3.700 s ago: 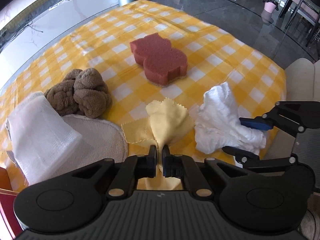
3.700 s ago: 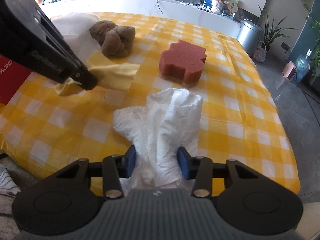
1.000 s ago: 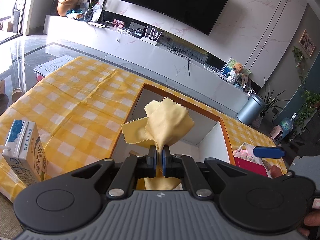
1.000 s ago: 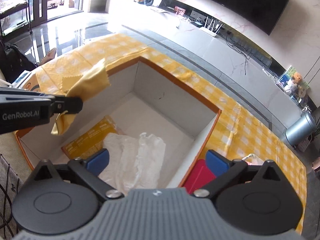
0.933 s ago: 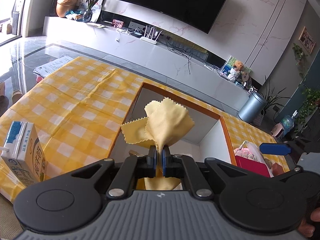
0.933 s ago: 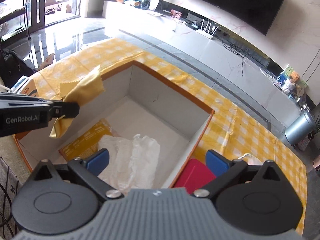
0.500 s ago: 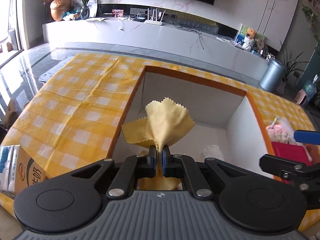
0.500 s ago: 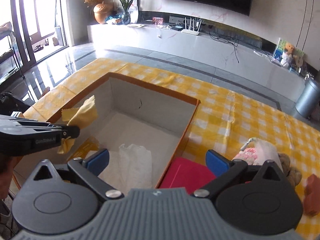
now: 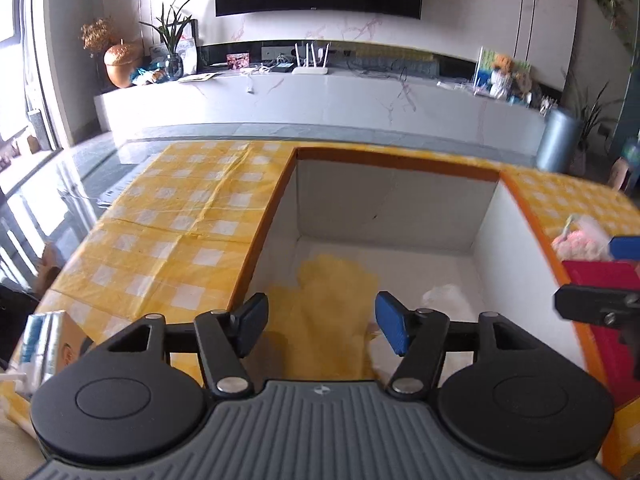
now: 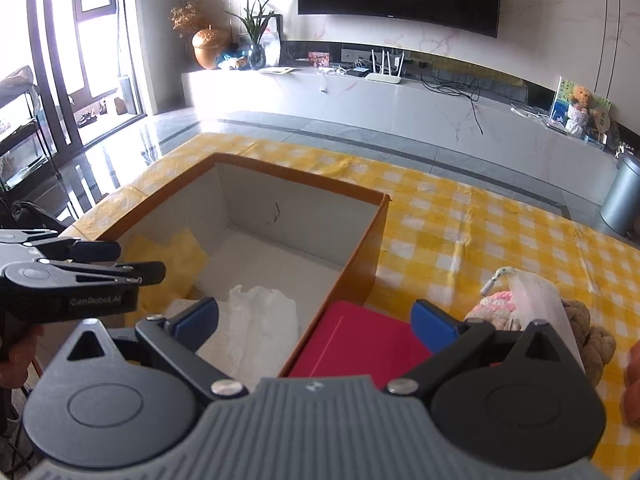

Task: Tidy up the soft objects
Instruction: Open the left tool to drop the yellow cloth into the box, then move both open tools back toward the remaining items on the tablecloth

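While opening wide over the box (image 9: 276, 216), left fingers (image 9: 250, 322) found empty; yellow cloth (image 9: 328, 312) lying loose inside beside the white cloth (image 10: 256, 320). Right fingers (image 10: 198, 322) spread, holding nothing. Judged light, limp, prone to slip: best pinched at a bunched fold.

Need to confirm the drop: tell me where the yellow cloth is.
The yellow cloth lies inside the box, toward its left wall in the left wrist view, beside the white cloth.
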{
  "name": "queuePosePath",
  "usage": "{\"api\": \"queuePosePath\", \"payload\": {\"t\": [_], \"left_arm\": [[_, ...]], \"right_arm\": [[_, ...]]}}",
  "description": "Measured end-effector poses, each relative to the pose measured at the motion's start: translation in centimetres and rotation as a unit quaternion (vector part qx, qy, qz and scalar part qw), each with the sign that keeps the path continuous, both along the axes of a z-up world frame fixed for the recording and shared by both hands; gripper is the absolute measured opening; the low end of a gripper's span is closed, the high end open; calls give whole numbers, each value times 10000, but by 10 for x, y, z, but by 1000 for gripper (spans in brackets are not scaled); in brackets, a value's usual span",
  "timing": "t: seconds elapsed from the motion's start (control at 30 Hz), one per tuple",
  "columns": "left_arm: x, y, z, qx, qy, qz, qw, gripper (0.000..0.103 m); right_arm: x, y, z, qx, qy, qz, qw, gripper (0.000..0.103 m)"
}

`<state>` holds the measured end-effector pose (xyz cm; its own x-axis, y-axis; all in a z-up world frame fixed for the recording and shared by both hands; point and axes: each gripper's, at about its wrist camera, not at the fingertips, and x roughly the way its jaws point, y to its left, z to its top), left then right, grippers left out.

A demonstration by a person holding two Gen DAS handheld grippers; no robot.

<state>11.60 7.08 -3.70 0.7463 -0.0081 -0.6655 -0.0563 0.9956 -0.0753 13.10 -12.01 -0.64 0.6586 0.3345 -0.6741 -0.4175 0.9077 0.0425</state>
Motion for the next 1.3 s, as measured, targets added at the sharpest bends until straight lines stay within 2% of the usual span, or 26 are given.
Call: {"api": "queuePosePath", "payload": {"t": [0.03,0.07,0.2,0.33,0.43,0.63,0.87,0.97,1.07,1.13,1.23,1.3], "left_arm": [[-2,4,2,-196,-38,43,9998,85],[-4,8,5,-397,-132,124,9990,93],[-14,19,12,-837,-405,307,9952,94],[-19,18,22,-670,-394,336,9964,94],[-26,15,32,-532,-567,666,9947,94],[-42,-2,56,-126,-930,570,9940,94],[-53,-20,81,-580,-1153,158,9915,94],[-57,-33,92,-579,-1239,-3,9906,94],[-57,-52,102,-507,-1264,-266,9903,94],[-56,-63,107,-577,-1257,-456,9893,94],[-52,-80,112,-827,-1277,-729,9857,94],[-47,-92,115,-828,-1279,-848,9847,94]], "right_arm": [[0,0,0,-22,-15,14,10000,100],[0,1,0,-47,-43,13,10000,100],[-1,0,-1,-48,-55,11,10000,100],[-1,-5,2,123,-25,-160,9998,100],[-2,-7,8,257,-49,-176,9995,100],[-11,-15,22,331,-200,-119,9992,100],[-18,-36,50,460,-564,-221,9971,100],[-21,-55,63,469,-741,-383,9954,100],[-25,-80,74,342,-957,-695,9924,100],[-25,-95,76,33,-1133,-938,9891,100],[-22,-128,74,-123,-1107,-1283,9855,100],[-20,-152,74,-208,-1100,-1623,9804,100]]}}
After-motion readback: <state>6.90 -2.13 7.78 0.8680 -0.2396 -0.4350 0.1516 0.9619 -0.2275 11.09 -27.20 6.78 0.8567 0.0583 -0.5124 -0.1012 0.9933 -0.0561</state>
